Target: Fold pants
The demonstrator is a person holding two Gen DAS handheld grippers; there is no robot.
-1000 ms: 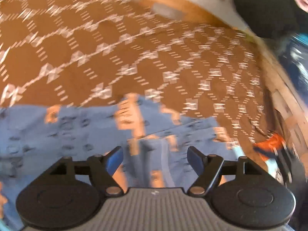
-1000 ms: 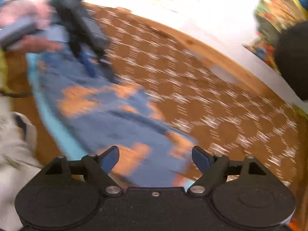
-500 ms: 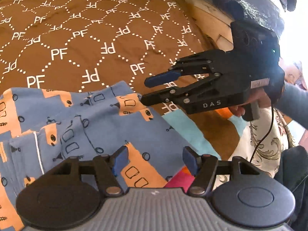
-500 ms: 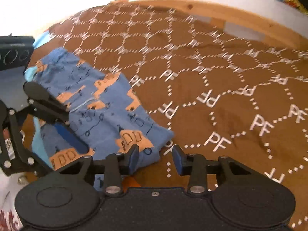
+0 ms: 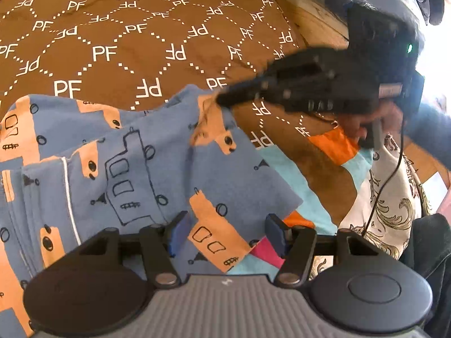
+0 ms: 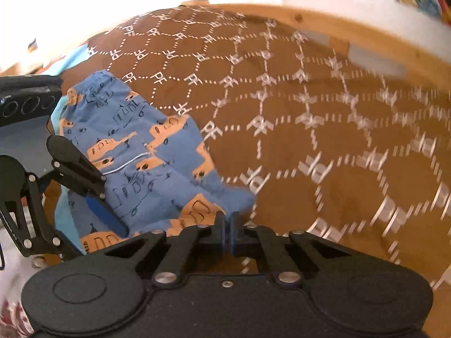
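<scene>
Brown blanket [image 5: 118, 56] underlies pants [image 5: 157, 163], wooden frame [image 6: 352, 32] behind.

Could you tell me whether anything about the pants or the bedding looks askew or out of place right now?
Nothing looks damaged. The blue pants lie rumpled rather than flat on the brown bedspread; the right gripper has one corner pinched and lifted. The left gripper straddles the near edge, its pads apart.

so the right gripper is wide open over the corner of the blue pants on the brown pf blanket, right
Not open: the right gripper is shut, pads together on the corner of the blue pants, which lie on the brown PF blanket. The right wrist view shows it.
</scene>
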